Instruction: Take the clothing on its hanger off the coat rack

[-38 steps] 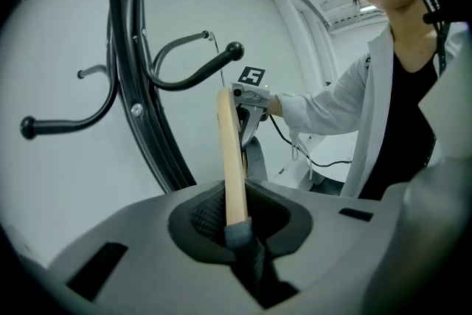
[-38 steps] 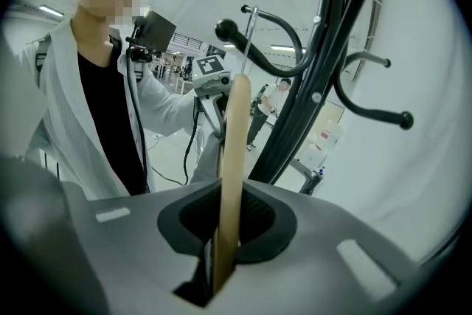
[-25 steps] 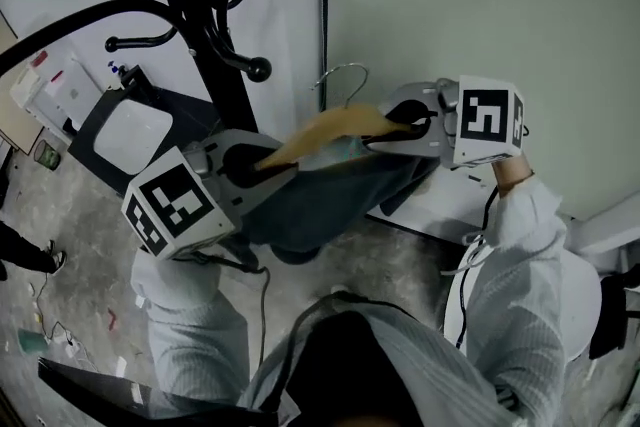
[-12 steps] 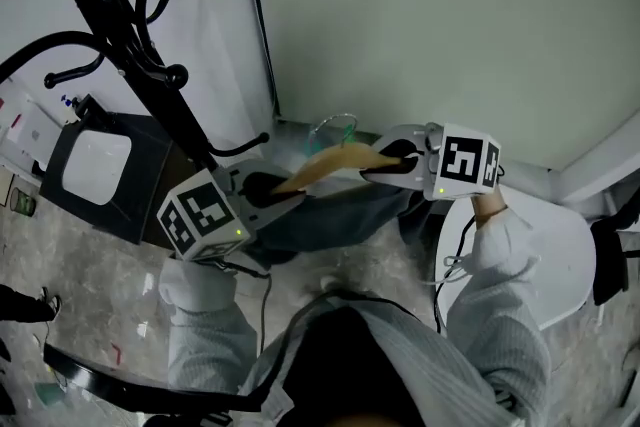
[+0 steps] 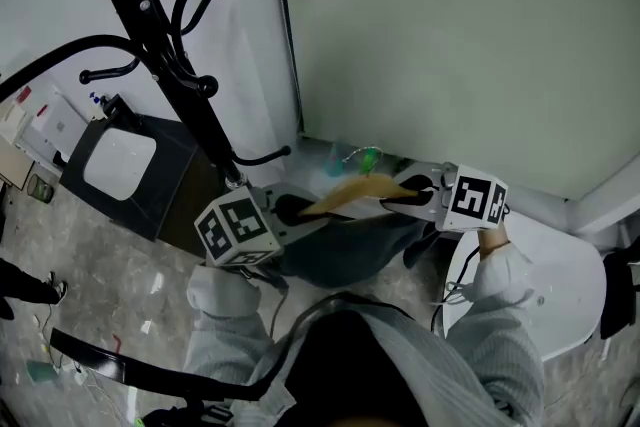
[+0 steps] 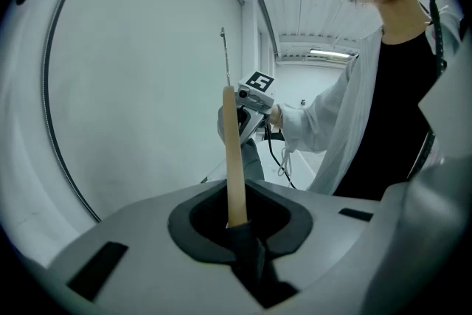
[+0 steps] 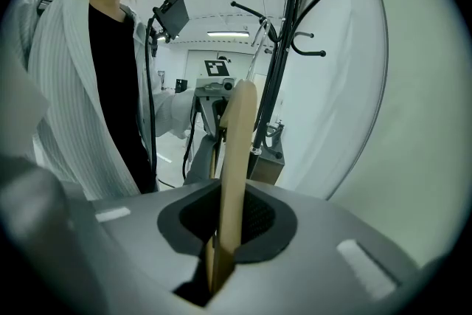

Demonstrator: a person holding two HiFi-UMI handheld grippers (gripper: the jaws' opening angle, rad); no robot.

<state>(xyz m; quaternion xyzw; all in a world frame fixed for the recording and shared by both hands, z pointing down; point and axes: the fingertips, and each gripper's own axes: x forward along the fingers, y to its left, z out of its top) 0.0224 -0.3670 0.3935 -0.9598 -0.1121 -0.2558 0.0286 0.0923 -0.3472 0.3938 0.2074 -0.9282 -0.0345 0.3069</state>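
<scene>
A person holds a wooden hanger (image 5: 358, 191) by both ends just right of the black coat rack (image 5: 178, 67), low against its pole and well below its curved hooks. The left gripper (image 5: 291, 211) is clamped narrowly on the hanger end nearer the rack, with a fold of dark cloth caught in the same grip. The right gripper (image 5: 414, 192) pinches the end farther from the rack. A dark garment (image 5: 345, 247) hangs from the bar between them. The hanger's wire hook (image 5: 352, 158), blurred in the head view, points away from the rack and appears to rest on none of its arms. The lift-off itself looks done, and the step in hand seems to be carrying the load clear. The next move likely calls for both grips to travel together, bar level, away from the rack, so the garment neither slides off nor snags a lower hook.
</scene>
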